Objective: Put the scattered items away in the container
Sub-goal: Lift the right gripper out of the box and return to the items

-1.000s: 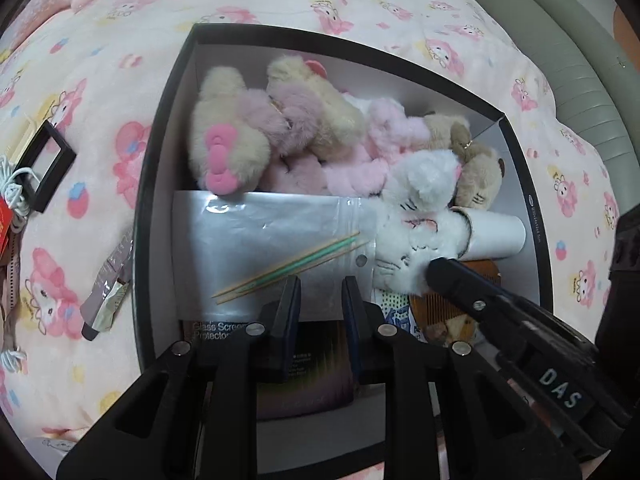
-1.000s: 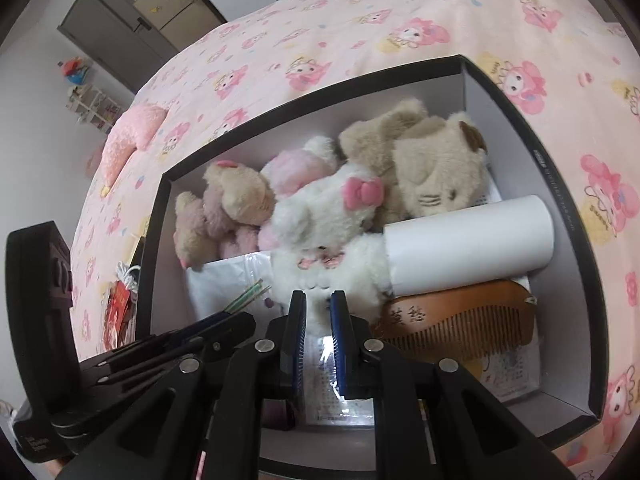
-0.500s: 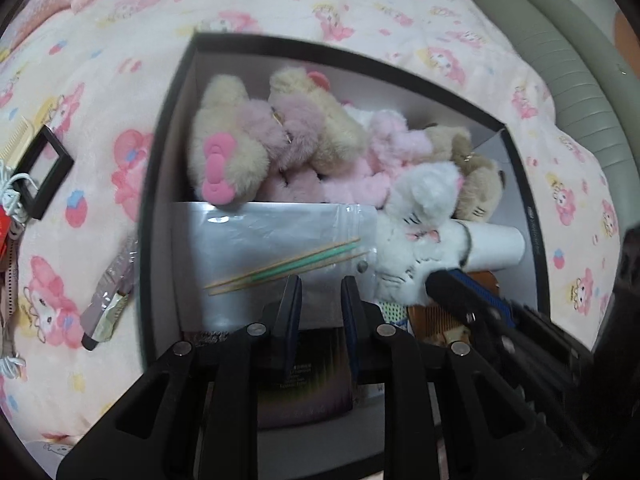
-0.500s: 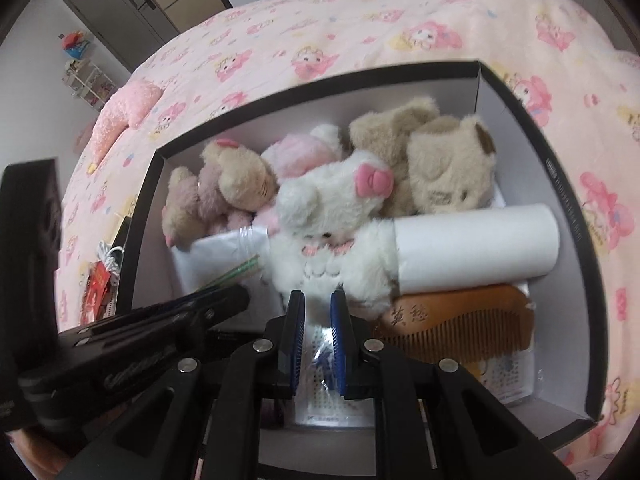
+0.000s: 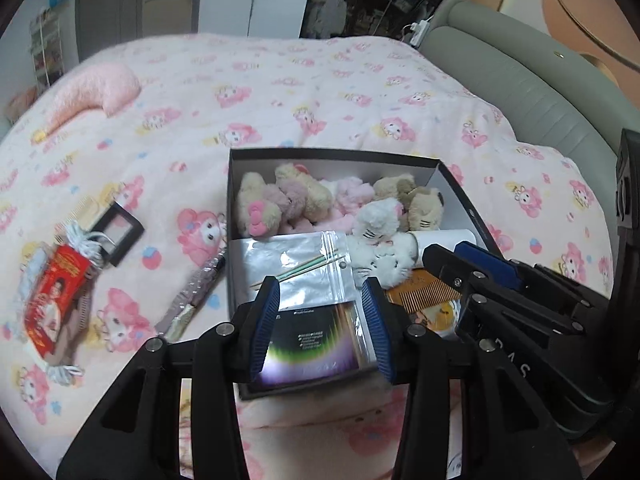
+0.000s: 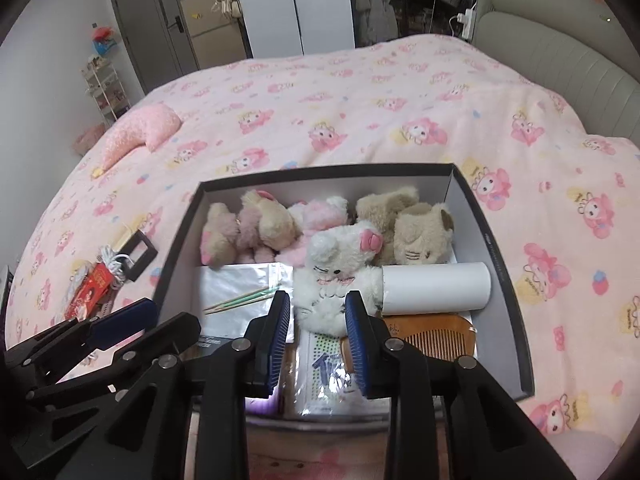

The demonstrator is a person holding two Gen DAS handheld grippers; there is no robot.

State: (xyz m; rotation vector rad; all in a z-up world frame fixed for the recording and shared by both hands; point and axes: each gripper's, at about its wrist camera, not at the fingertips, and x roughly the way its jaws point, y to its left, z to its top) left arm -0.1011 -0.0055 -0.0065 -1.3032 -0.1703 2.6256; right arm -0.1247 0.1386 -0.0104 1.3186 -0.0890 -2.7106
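Note:
A black box (image 5: 456, 184) (image 6: 502, 292) sits on the pink bed. It holds several plush toys (image 5: 260, 204) (image 6: 340, 260), a clear bag of sticks (image 5: 296, 268) (image 6: 236, 296), a white tube (image 6: 436, 288), a wooden comb (image 6: 436, 336) and a dark packet (image 5: 316, 344). My left gripper (image 5: 320, 324) is open and empty above the box's near end. My right gripper (image 6: 316, 344) is open and empty above the near end too. On the bed left of the box lie a red packet (image 5: 56, 296), a white cord (image 5: 86, 244), a black compact (image 5: 118, 232) and a foil wrapper (image 5: 192, 296).
A pink crescent pillow (image 5: 96, 92) lies at the far left of the bed. A grey padded headboard (image 5: 520, 76) runs along the right. A wardrobe and door (image 6: 280, 4) stand beyond the bed.
Both grippers have opened and pulled back and up from the box, so more of the bed and room shows. The box's contents have not moved.

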